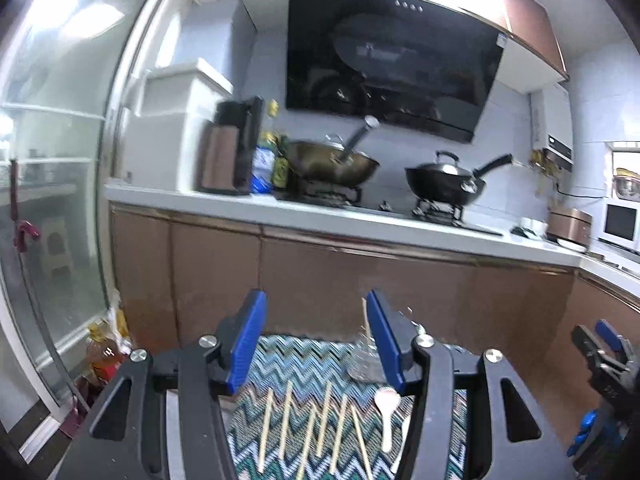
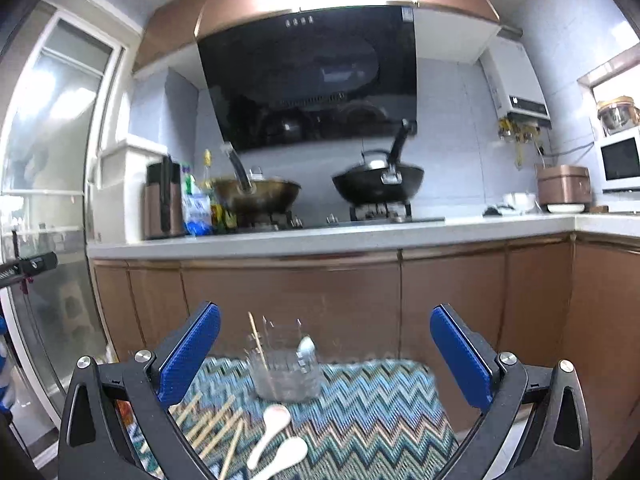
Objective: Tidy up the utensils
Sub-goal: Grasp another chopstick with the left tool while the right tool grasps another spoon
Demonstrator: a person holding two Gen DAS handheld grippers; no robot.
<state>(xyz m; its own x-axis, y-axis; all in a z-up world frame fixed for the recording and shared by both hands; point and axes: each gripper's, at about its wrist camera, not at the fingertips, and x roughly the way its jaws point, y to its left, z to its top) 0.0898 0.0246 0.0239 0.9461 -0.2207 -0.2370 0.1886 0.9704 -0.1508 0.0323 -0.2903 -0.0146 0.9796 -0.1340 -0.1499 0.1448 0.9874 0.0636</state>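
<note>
Overhead, both hand-held grippers, left [image 1: 316, 344] and right [image 2: 326, 354], agape, empty.

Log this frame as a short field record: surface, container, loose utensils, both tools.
surface: zigzag cloth
container: clear glass jar, upright on the cloth
in jar: one chopstick and one metal spoon
loose chopsticks: wooden chopsticks scattered on the cloth
loose spoons: two white spoons lying near the jar
left tool: open, nothing between its pads
right tool: open wide, empty, facing the jar
</note>
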